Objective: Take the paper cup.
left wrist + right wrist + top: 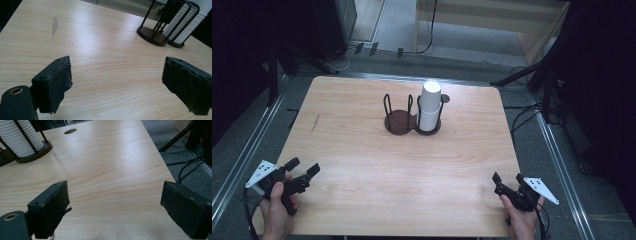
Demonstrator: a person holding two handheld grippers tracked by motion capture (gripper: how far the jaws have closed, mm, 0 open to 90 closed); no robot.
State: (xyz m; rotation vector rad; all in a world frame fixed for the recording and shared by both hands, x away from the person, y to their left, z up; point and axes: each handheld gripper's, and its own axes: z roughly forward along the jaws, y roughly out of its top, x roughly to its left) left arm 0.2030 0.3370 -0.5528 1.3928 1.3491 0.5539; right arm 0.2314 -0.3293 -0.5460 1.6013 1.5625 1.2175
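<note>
table [362,150]: pale wood, rounded corners, carries everything; a small round hole [70,131] near its far edge and a grey smudge [54,25] toward the left side

cup holder [400,122]: dark, two round bases side by side with upright wire loops, standing at the middle of the far half of the table; the left bay is empty

stack of white paper cups [429,106]: upside down in the right bay, upright, rising above the wire loops; its long axis is vertical

left claw [304,170]: at the near left corner, jaws apart, nothing between them; the holder lies well ahead and to its right

right claw [507,181]: at the near right corner, jaws apart, nothing between them; the stack lies well ahead and to its left

nearer hand: the stack sits in the right bay, so the right claw looks slightly closer, though both are well apart from it

path: bare tabletop between either claw and the holder; only the wire loops around the stack would hinder a sideways grip, so I judge a grasp near the top the easier one
</note>
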